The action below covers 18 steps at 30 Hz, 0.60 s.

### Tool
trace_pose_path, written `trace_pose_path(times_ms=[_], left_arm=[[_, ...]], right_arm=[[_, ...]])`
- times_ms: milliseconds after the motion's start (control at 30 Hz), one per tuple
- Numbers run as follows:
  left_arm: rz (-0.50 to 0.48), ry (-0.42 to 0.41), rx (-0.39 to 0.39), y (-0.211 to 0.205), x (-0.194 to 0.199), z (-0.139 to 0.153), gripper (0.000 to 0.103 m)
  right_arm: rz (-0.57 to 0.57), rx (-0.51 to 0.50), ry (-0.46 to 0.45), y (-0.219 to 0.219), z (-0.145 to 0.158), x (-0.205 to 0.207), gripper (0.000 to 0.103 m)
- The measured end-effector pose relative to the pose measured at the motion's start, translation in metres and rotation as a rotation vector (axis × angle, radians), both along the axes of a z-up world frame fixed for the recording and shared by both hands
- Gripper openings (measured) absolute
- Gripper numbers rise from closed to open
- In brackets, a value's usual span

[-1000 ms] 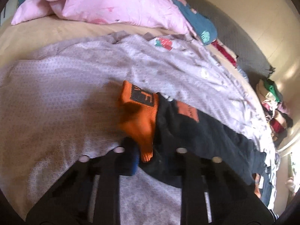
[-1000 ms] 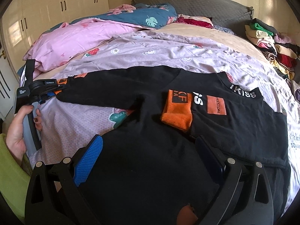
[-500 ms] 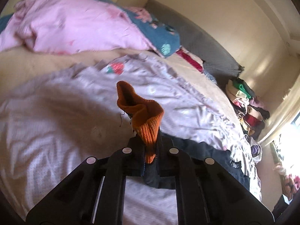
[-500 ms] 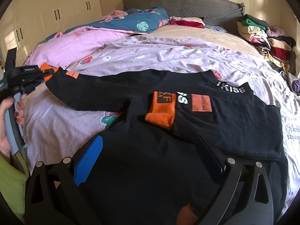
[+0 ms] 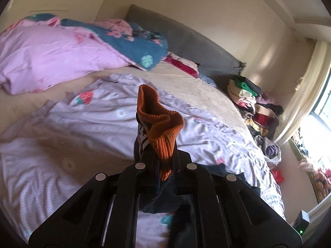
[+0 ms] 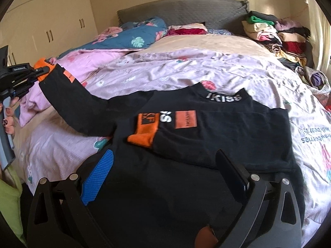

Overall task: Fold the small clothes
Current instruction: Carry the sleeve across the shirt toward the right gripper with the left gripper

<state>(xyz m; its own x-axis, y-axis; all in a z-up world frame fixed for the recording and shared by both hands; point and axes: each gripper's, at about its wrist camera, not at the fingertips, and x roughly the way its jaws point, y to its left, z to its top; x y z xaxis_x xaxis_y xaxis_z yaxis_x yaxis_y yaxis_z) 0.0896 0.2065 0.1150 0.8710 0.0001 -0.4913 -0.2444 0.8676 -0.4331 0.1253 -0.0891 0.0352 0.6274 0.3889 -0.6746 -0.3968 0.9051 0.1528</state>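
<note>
Lilac printed bedding (image 6: 206, 72) covers most of a wide bed with a grey padded headboard (image 6: 182, 10), and cream wardrobe doors (image 6: 47, 26) fill the wall at ten o'clock in the right wrist view. On the bedding lies the black long-sleeved top with orange ribbed cuffs (image 6: 206, 140), spread flat, its collar lettering toward twelve o'clock and one sleeve folded across the chest so that its orange cuff (image 6: 144, 132) rests near the middle of the garment. The other sleeve stretches away toward nine o'clock, lifted off the bed, and ends in the left gripper (image 6: 40, 72), whose jaws are closed tight on that sleeve just behind its orange cuff. In the left wrist view the left gripper (image 5: 163, 171) shows the same hold: the cuff (image 5: 159, 124) stands up out of the pinched jaws at twelve o'clock, black fabric hanging below. The right gripper (image 6: 165, 169) hovers low over the hem end of the top, jaws spread wide, its blue textured pad (image 6: 97, 173) at eight o'clock and the dark pad at four o'clock, with nothing between them. A pink crumpled duvet (image 5: 51, 51) and a teal floral pillow (image 5: 142, 49) lie at ten o'clock in the left view; a stack of folded clothes (image 6: 275, 35) sits at two o'clock beside the headboard.
</note>
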Motion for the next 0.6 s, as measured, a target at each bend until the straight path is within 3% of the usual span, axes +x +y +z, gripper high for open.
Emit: trace_pose_path(times_ms=[300,600], left_arm=[[-0.103,-0.009,0.043,-0.053,0.02,0.017,0.002],[-0.224,-0.01,0.028,-0.106,0.037,0.014,0.002]], right_arm=[[-0.076,0.012,-0.035,-0.041,0.008,0.002,0.098],[-0.172,0.0,-0.085,-0.08,0.018,0.005,0.098]])
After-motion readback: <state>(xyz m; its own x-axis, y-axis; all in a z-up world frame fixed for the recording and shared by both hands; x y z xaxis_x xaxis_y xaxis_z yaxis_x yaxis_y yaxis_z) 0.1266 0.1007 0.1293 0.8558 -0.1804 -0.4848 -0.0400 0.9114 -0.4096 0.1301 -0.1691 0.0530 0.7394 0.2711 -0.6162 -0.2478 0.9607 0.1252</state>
